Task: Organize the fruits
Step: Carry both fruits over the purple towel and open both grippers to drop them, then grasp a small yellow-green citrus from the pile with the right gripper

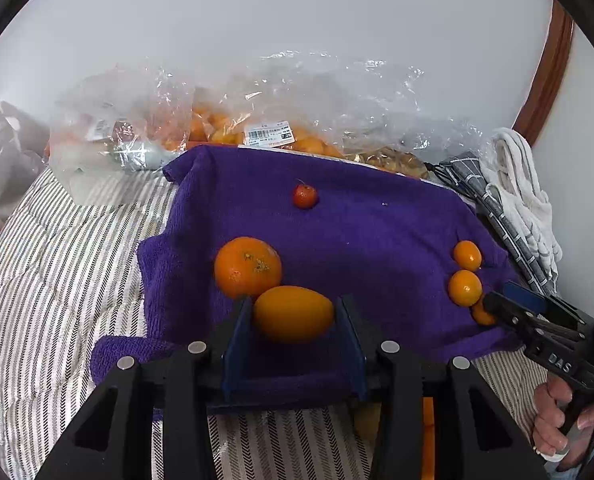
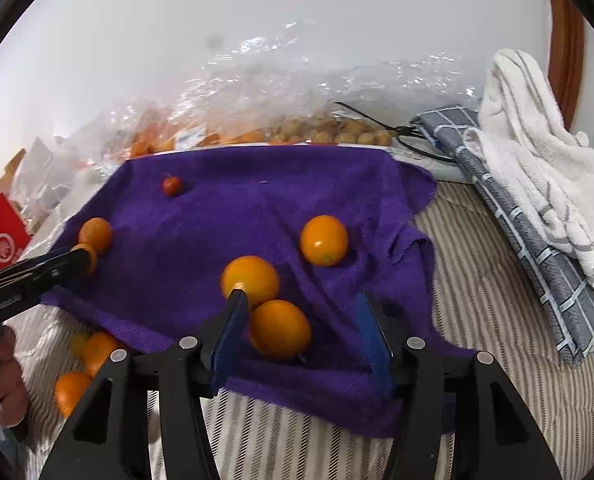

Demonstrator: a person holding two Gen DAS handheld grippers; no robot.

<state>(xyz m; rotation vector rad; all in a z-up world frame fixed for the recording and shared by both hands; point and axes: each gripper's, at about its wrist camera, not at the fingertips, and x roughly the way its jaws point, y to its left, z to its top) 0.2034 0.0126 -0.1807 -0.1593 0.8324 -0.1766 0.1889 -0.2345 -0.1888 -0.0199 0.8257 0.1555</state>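
Sorting of the fruits by kind on the purple towel [image 1: 377, 240] looks well under way, with each hand serving its own cluster. The left gripper [image 1: 293, 308] is clenched on an oval kumquat [image 1: 293, 316], both blue pads [image 1: 239, 324] pressing its ends. Just ahead of its left jaw, touching the held fruit, sits a mandarin [image 1: 248, 267], and a small red fruit [image 1: 305, 196] lies well ahead of the jaws. The right gripper [image 2: 301, 300] stands released. A second kumquat [image 2: 280, 328] lies on the towel between its jaws, close to the left one and clear of the right. Two more kumquats [image 2: 250, 282] [image 2: 323, 240] run on ahead of the jaw tips in a loose row, the nearer one touching it. My reading is that this row is the kumquats' place, so the held kumquat belongs there rather than by the mandarin. The next move would call for the right gripper to back away without nudging the row, and for the left to carry its fruit across and set it down gently, since round fruit rolls on a rumpled towel. Both grippers slant downward at the towel, the right hand [image 1: 557, 420] and the left hand [image 2: 1, 380] each wrapped round a handle at the near edge.
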